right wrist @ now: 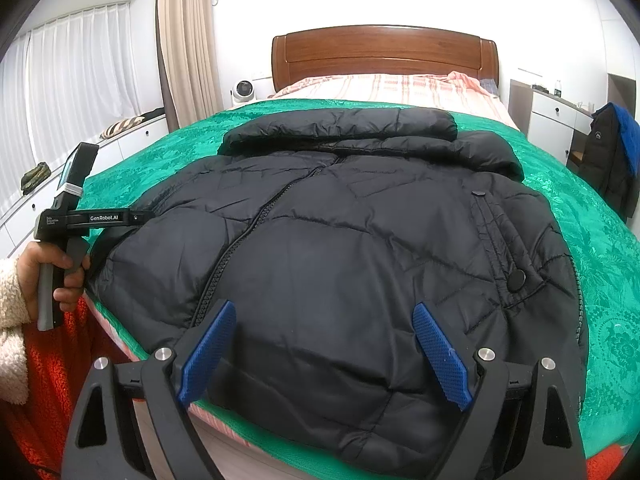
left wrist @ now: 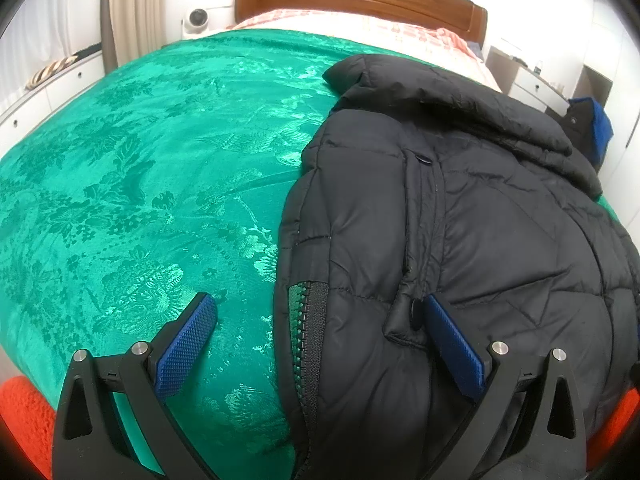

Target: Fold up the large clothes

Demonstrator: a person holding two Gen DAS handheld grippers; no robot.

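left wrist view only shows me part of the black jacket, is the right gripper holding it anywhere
Observer: No. The right gripper is open over the jacket near its hem, and its pads are not pressing on it.
Operator: does the jacket's far side hang off the bed
Observer: No. The green bedspread shows all along beyond that side edge.
Operator: and the hood
Observer: The hood lies flat across the top of the jacket, on the side toward the headboard.
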